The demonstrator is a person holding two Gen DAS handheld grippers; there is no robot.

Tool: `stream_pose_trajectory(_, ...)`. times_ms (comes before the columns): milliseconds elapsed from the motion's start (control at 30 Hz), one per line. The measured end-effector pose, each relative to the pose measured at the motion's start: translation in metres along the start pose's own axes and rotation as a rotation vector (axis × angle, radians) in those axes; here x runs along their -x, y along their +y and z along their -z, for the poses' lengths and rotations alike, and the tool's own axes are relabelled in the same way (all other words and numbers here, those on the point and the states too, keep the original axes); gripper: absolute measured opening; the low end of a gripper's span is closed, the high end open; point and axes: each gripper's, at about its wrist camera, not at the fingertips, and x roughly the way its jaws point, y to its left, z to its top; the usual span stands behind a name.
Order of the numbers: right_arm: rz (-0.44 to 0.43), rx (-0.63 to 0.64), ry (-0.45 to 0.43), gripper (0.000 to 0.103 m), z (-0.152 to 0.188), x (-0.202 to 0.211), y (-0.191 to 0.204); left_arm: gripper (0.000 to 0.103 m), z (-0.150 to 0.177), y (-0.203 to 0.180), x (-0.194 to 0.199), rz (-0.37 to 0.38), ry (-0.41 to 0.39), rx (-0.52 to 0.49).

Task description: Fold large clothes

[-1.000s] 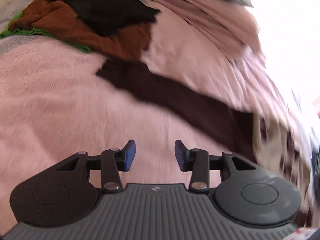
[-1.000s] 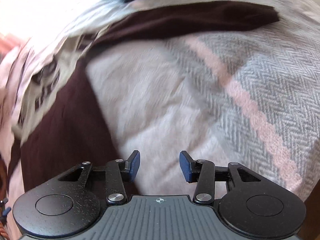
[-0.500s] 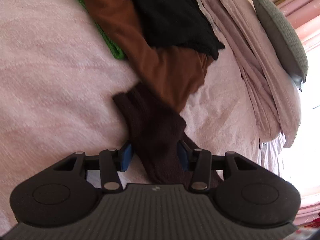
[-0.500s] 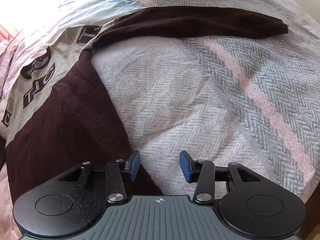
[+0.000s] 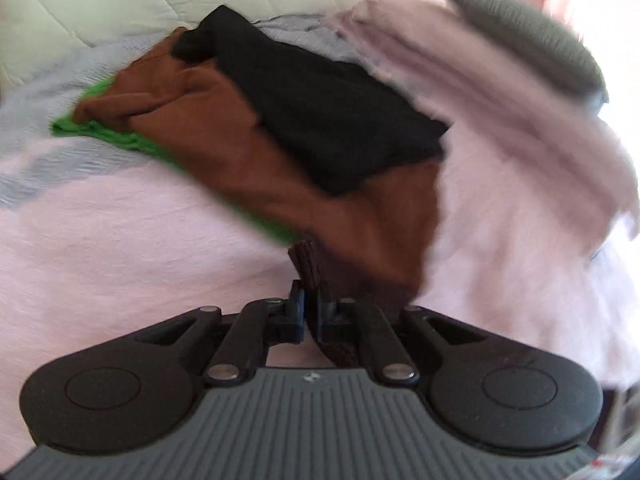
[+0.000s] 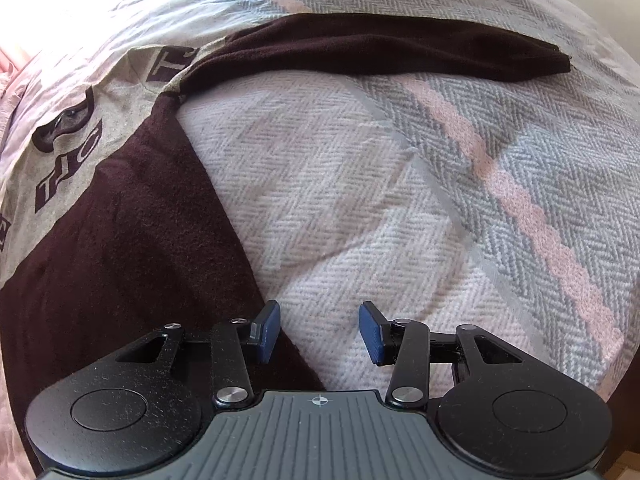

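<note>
While we hold the cuff: the left gripper (image 5: pixel 308 312) is pinched tight on the dark brown sweater's sleeve cuff (image 5: pixel 306 264), just below the rust-brown garment (image 5: pixel 248 160).
Sweater (image 6: pixel 120 240): flat on the herringbone blanket (image 6: pixel 400 200).
Right gripper (image 6: pixel 319 332): wide apart, holding nothing, over the hem.
Our tip: we should carry the sleeve slowly across the sweater, with no tugging.

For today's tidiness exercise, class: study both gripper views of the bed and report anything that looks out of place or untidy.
A crumpled heap lies on the bedspread: a black garment over a rust-brown one, green fabric poking out beneath. The dark brown sweater lies spread, one sleeve stretched sideways, its other cuff pinched in the left gripper.
</note>
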Motion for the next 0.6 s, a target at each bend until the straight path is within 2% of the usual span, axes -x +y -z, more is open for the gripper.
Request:
stream_pose_trajectory(33, -0.007, -0.006, -0.003, 0.041, -0.002, -0.002, -0.001, 0.008, 0.005, 0.003, -0.01, -0.039, 0.048, -0.015)
stream_pose_trajectory(67, -0.012, -0.01, -0.007, 0.041, -0.005, -0.003, -0.003, 0.011, 0.01, 0.005, -0.014, -0.052, 0.061, -0.023)
stream_pose_trajectory(100, -0.02, -0.02, -0.014, 0.041, -0.008, -0.003, -0.006, 0.012, 0.012, 0.005, -0.011, -0.048, 0.045, -0.032)
stream_pose_trajectory(167, -0.062, -0.075, -0.049, 0.041, -0.018, 0.001, -0.021, 0.022, 0.012, 0.001, 0.0, -0.082, 0.033, -0.036)
stream_pose_trajectory(300, -0.11, -0.254, -0.169, 0.041, -0.044, 0.01, -0.082, 0.021, 0.016, 0.006, 0.031, -0.124, 0.045, 0.013)
stream_pose_trajectory(433, -0.141, -0.473, -0.311, 0.041, -0.072, 0.008, -0.166, 0.024, 0.038, 0.002, 0.08, -0.068, 0.053, -0.024)
stream_pose_trajectory(600, -0.291, -0.724, -0.413, 0.042, -0.096, -0.025, -0.249, 0.027, 0.09, -0.038, 0.131, 0.046, 0.117, -0.065)
